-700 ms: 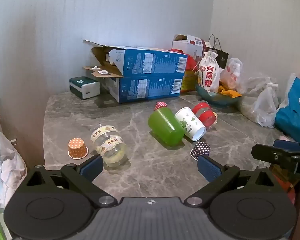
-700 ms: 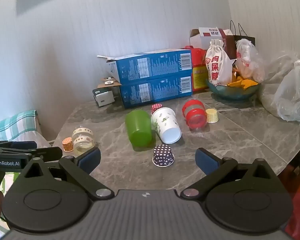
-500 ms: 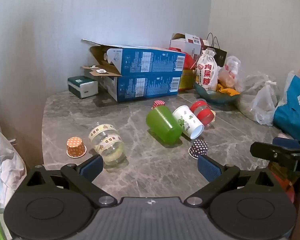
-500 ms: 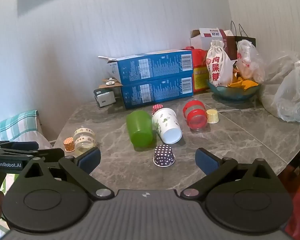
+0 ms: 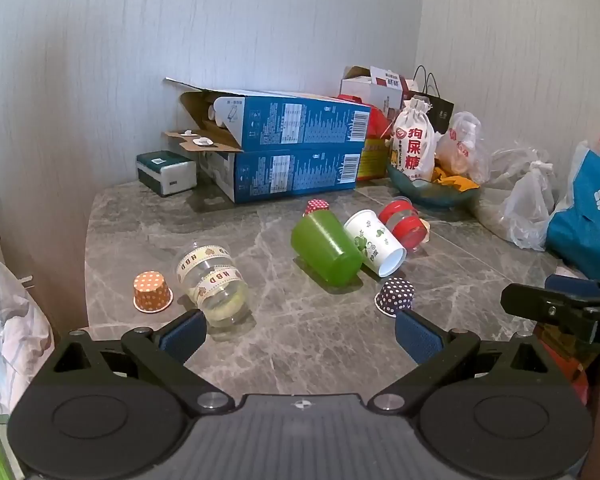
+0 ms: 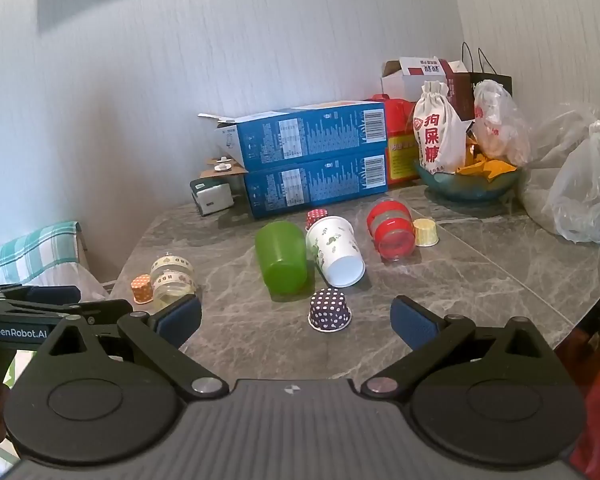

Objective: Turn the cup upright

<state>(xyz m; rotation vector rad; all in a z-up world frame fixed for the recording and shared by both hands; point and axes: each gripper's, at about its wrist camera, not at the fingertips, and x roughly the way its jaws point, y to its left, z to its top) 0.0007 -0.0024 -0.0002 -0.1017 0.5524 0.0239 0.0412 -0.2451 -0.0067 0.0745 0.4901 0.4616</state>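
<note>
I hold both tools released, jaws wide, nothing between them. My left tool (image 5: 298,330) fills the bottom of its frame, above the near edge of the grey marble tabletop (image 5: 300,344); my right tool (image 6: 296,320) does the same. At frame center, a green cup (image 5: 326,250) lies on its side, touching a white cup (image 5: 374,242), also toppled. A red cup (image 5: 404,222) lies beyond them. At lower left, a clear cup (image 5: 214,284) lies beside an orange dotted liner (image 5: 152,292).
</note>
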